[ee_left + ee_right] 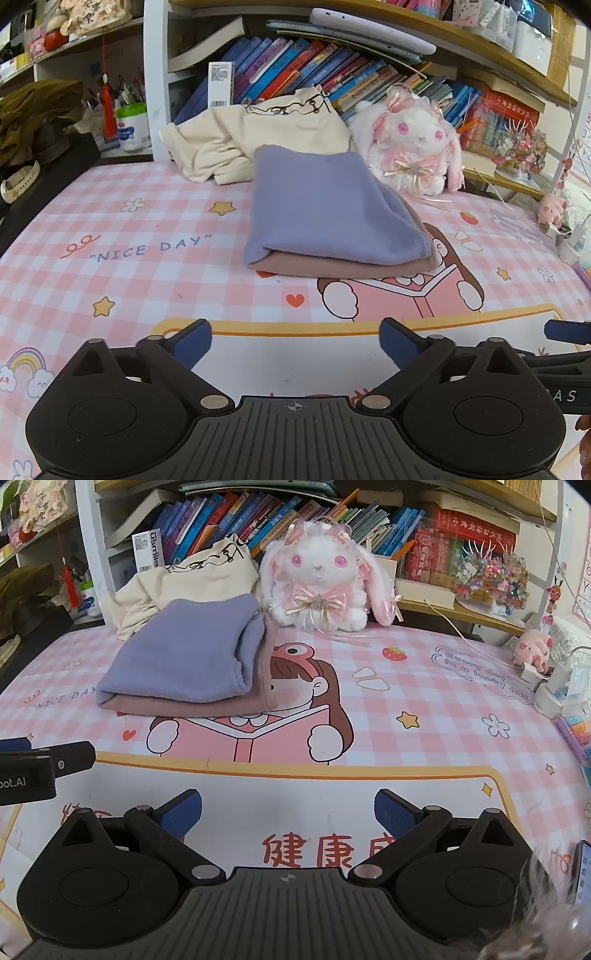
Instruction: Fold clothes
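we see only a strip of the pink garment (pixel 343 267) under the folded purple one (pixel 317 206), and the cream garment (pixel 221 147) is partly hidden behind both. the left view's right edge cuts off the right tool (pixel 567 332). the phone (pixel 583 871) runs out of frame, with blurred fur in front.

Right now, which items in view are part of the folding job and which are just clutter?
Job:
- folded purple and pink garment
- crumpled cream garment, unfolded behind it
- left gripper and right gripper, both open, holding nothing

Clutter:
- plush bunny
- books on shelf
- small pink pig toy
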